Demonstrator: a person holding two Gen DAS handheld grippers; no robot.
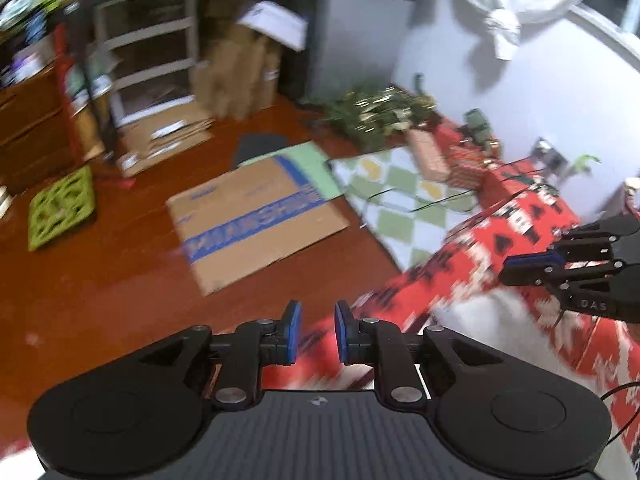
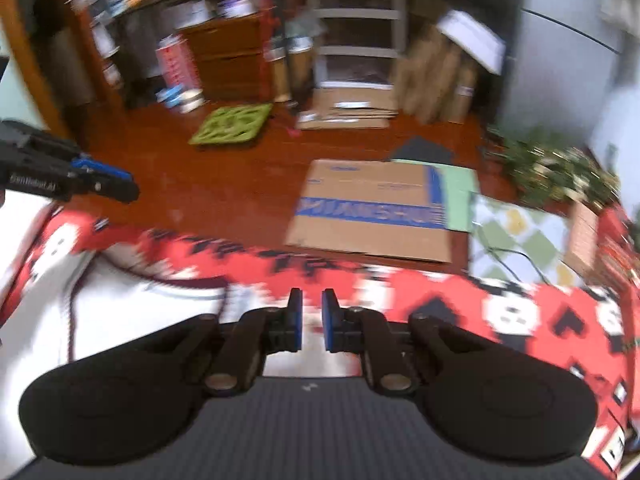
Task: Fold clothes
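A white garment [image 2: 120, 312] with a dark trim line lies on a surface covered by a red cloth with black-and-white patterns [image 2: 440, 300]. The right gripper [image 2: 311, 320] hovers over the garment's right edge, its blue pads a narrow gap apart with nothing between them. In the left wrist view the left gripper [image 1: 318, 332] is open and empty above the near corner of the red cloth [image 1: 520, 220], with the white garment [image 1: 480, 320] to its right. The right gripper [image 1: 520, 268] shows there at the right edge; the left gripper [image 2: 116, 184] shows at the left of the right wrist view. Both views are blurred.
Beyond the covered surface lies a red-brown floor with a flattened cardboard box [image 1: 256, 220], a green mat [image 1: 60, 208] and a checked rug [image 1: 400, 196]. A white shelf unit [image 1: 148, 48], upright cartons [image 1: 240, 72] and greenery [image 1: 380, 112] stand further back.
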